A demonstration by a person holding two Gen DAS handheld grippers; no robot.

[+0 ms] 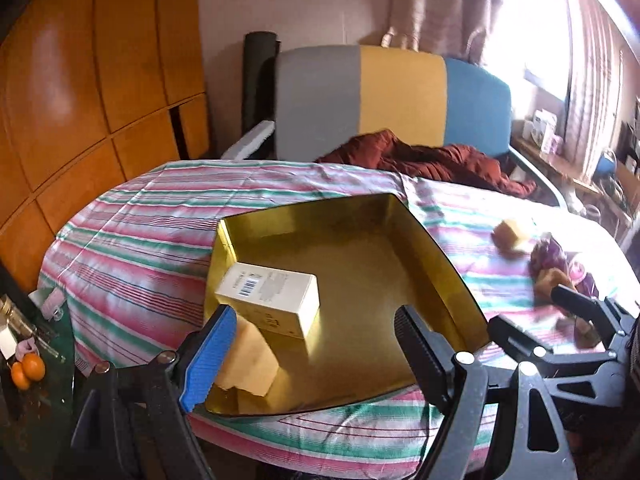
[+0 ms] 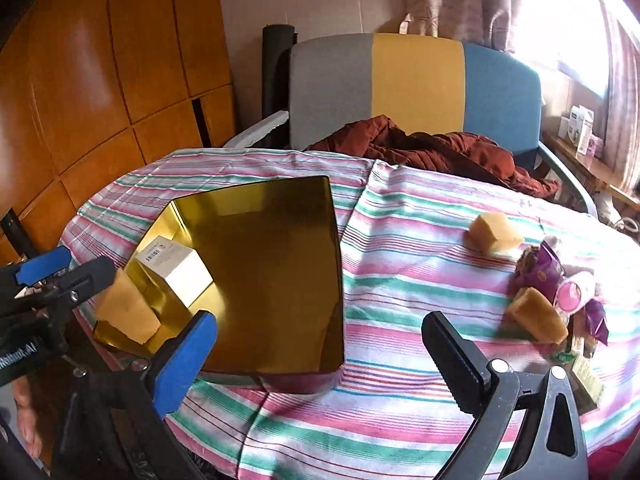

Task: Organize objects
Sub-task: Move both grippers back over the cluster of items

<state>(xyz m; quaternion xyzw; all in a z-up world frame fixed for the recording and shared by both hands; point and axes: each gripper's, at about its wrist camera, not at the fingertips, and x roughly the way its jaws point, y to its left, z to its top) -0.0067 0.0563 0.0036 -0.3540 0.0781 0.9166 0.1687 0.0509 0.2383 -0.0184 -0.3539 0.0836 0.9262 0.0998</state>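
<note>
Lower edges of both views are filled by gripper frames, cut off by the picture border. At the lower right of the right wrist view, small packets behind the black finger are partly hidden and cannot be identified; the purple wrappers (image 2: 540, 270) beside them are blurred.

Left gripper (image 1: 316, 344): jaws spread wide, nothing held; a tan sponge block (image 1: 250, 360) is seen just beside the blue pad. Right gripper (image 2: 320, 356): jaws spread wide, nothing between them, poised over the near rim of the gold tin tray (image 2: 280, 264).

Inside the tray, at its left end, a white carton (image 1: 272, 300) with a barcode is seen, the sponge block nearer to the lens. On the striped cloth (image 2: 400, 280), right of frame, two more tan blocks are noted, one (image 2: 494, 232) well apart from the tray, one (image 2: 538, 314) by the wrappers.

Farther back: a rust-coloured garment (image 2: 432, 152) on a grey, yellow and blue chair (image 2: 416, 84); wooden panels at upper left; a bright curtained window at upper right.
</note>
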